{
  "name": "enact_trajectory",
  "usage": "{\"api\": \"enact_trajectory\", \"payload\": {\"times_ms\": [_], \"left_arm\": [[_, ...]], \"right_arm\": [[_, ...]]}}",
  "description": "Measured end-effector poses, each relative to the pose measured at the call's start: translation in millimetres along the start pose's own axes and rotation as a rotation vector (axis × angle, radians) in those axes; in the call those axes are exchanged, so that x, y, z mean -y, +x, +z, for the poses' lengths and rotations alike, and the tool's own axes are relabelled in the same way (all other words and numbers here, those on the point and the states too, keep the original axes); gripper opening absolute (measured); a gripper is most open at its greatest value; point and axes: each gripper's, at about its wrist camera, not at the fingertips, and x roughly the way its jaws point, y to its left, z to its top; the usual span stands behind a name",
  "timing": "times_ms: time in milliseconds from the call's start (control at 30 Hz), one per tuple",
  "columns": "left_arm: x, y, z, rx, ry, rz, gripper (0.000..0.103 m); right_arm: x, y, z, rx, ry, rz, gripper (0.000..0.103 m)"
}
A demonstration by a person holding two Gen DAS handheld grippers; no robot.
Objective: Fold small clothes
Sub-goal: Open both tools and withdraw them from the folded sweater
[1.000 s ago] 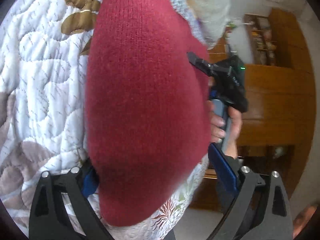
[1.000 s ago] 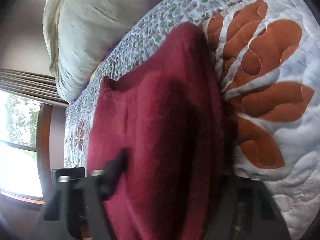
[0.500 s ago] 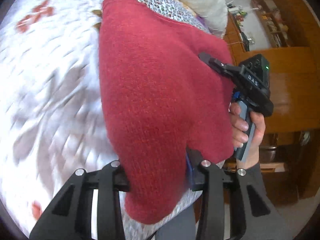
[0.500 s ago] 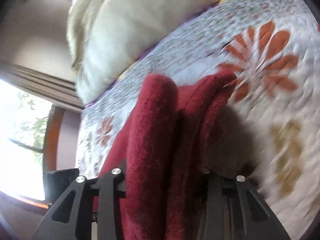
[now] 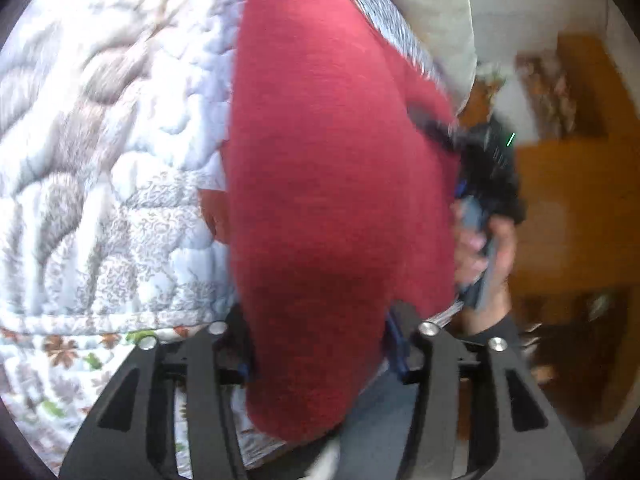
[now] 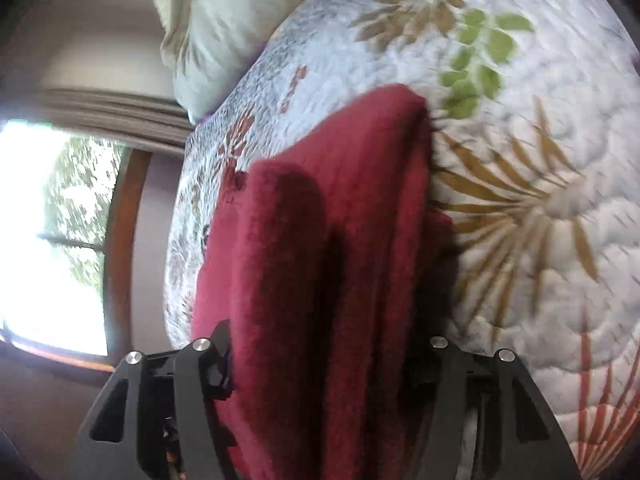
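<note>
A dark red knitted garment [image 5: 332,184] hangs over a white quilted bedspread [image 5: 104,152] with leaf and flower prints. My left gripper [image 5: 320,344] is shut on its near edge, the cloth bunched between the two fingers. In the same view the right gripper [image 5: 436,124] bites the garment's far right edge, a hand [image 5: 484,252] around its handle. The right wrist view shows the garment [image 6: 332,264] folded in thick layers, with my right gripper [image 6: 324,356] shut on it. The fingertips are hidden by cloth in both views.
A pale cream pillow [image 6: 224,32] lies at the head of the bed, also seen as a pillow [image 5: 424,12] in the left wrist view. A bright window [image 6: 48,236] with a wooden frame is on the left. Wooden furniture [image 5: 568,208] stands beyond the bed's edge.
Both grippers went from open to shut on the red garment. They have since carried it across the quilt; the prints under it have changed and both views blur with motion.
</note>
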Motion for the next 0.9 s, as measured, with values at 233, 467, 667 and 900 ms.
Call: {"api": "enact_trajectory", "payload": {"times_ms": [233,467,667,900], "left_arm": [[63,-79,-37,0.375,0.217,0.398,0.086],[129,-29,-74,0.289,0.501,0.288,0.084],[77,19,-76,0.128,0.428,0.293,0.079],[110,-46,-61,0.182,0.428,0.088,0.084]], "right_arm": [[-55,-92,-10,0.193,-0.155,-0.115,0.066],[-65,-56,-18,0.139,-0.224,-0.282,0.053],[-77,-46,-24,0.202,-0.327,-0.322,0.012],[-50,-29,-11,0.166,-0.313,-0.372,0.024]]}}
